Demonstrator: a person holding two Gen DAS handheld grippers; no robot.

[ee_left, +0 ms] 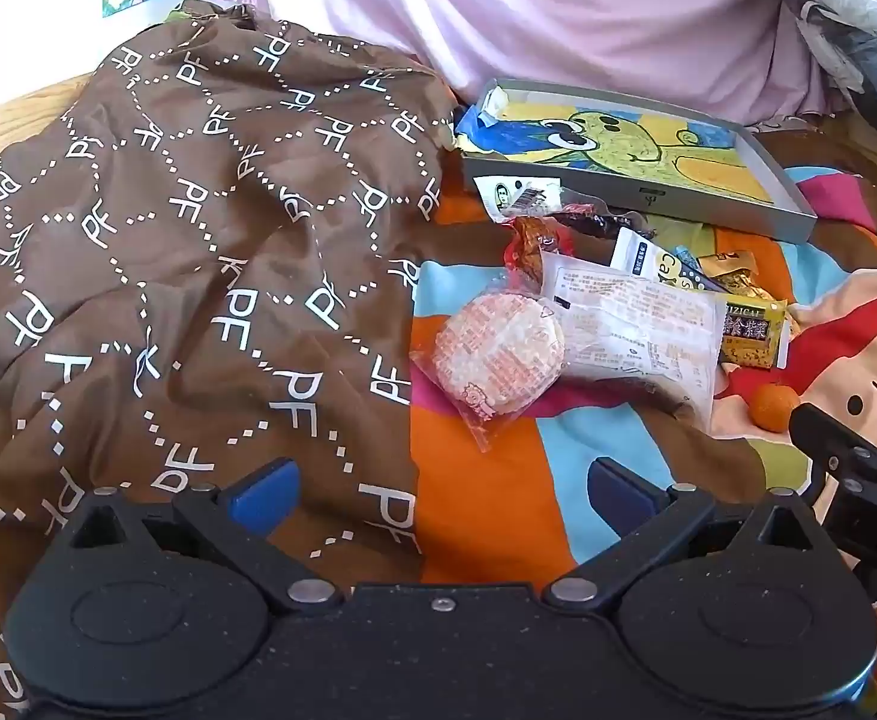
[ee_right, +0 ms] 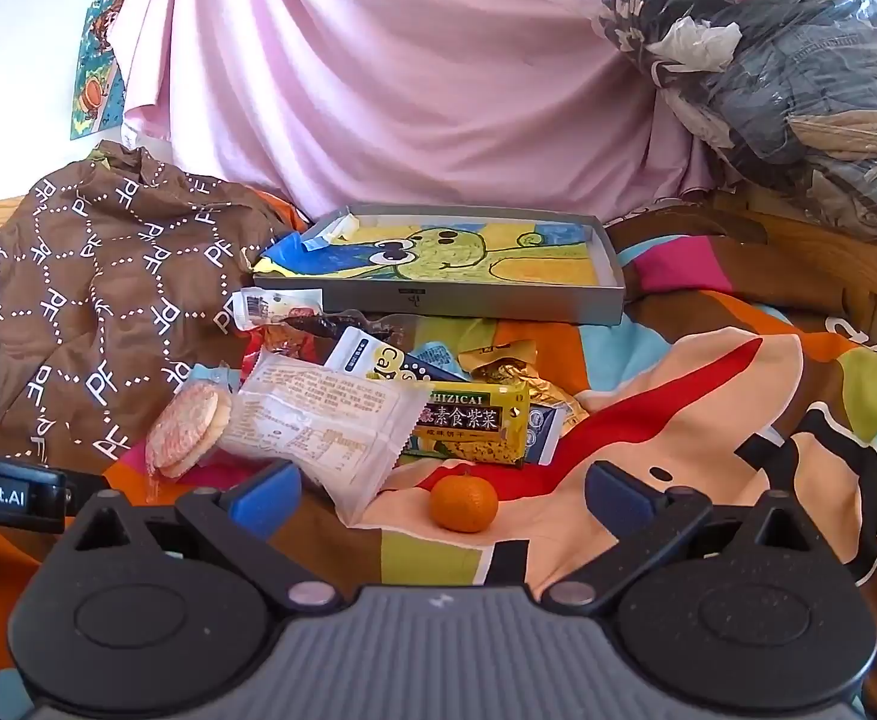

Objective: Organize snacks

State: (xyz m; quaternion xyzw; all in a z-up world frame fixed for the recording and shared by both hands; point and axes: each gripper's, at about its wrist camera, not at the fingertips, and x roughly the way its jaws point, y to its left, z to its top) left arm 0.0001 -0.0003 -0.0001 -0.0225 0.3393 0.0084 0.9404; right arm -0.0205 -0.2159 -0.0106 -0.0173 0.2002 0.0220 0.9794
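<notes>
Both tools are hovering low over the bed, and I've got nothing in either one. My left tool [ee_left: 441,489] has its blue fingers [ee_left: 264,489] spread wide, one over the brown cloth [ee_left: 186,252] with the PF print, the other over the cartoon sheet [ee_left: 498,510]. My right tool [ee_right: 441,489] is just as wide, and the orange [ee_right: 463,503] sits on the sheet between its fingers, a bit ahead of the tips, not touched.

The snacks are in a loose heap on the sheet, just in front of the grey tray [ee_right: 609,264]. Nearest the left tool is the rice cracker pack [ee_left: 498,354], round, in clear wrap. The white packet [ee_right: 324,420] overlaps its edge, printed side up. The yellow seaweed bar [ee_right: 474,426] lies beside that, with the gold wrapper [ee_right: 507,369] and a white-and-blue sachet [ee_right: 372,357] behind it. A red pack [ee_left: 534,246] and a dark one [ee_left: 600,222] sit closest to the tray wall.

The tray holds only a drawing of a green creature [ee_right: 438,252], no snacks in it. The brown cloth lies bunched up left of the heap, touching the tray's corner. A pink cloth [ee_right: 408,78] hangs behind it all.
</notes>
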